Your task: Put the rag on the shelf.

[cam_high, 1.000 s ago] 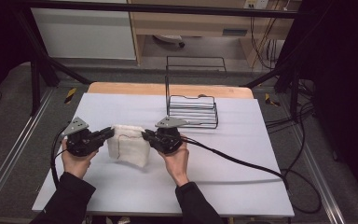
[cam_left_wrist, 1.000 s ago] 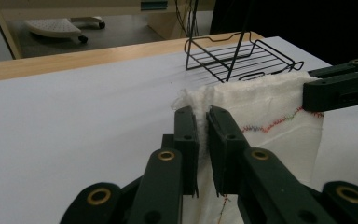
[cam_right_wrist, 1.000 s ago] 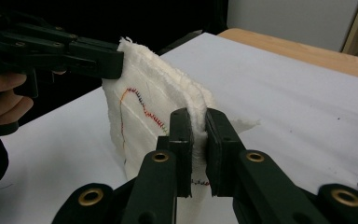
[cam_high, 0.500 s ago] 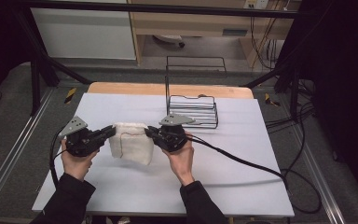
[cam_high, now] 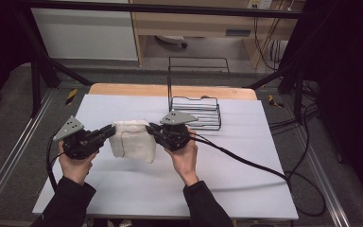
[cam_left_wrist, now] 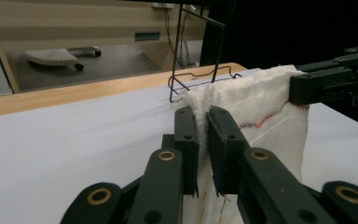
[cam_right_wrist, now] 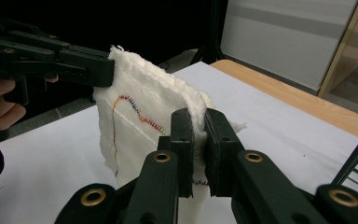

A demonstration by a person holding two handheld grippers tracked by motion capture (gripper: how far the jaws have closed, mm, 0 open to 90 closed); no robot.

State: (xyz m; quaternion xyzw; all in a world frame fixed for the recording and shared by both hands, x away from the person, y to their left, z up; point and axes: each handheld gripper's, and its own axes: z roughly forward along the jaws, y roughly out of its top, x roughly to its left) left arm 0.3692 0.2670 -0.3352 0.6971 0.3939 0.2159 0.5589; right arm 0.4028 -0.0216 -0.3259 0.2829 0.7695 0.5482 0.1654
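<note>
Hanging between both hands, the white fluffy cloth with coloured stitching [cam_high: 133, 144] is pinched at its top corners by the left hand-held gripper [cam_high: 107, 132] and right hand-held gripper [cam_high: 151, 129], above the pale surface [cam_high: 246, 179]. Mid-lift, apparently; next calls for level, matched travel.

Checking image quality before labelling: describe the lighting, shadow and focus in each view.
High view: table evenly lit, surroundings dark, cloth soft, faint shadow under it. Left gripper view: cloth fairly sharp, black background upper right. Right gripper view: stitching on the cloth clear, background dark at left.
</note>
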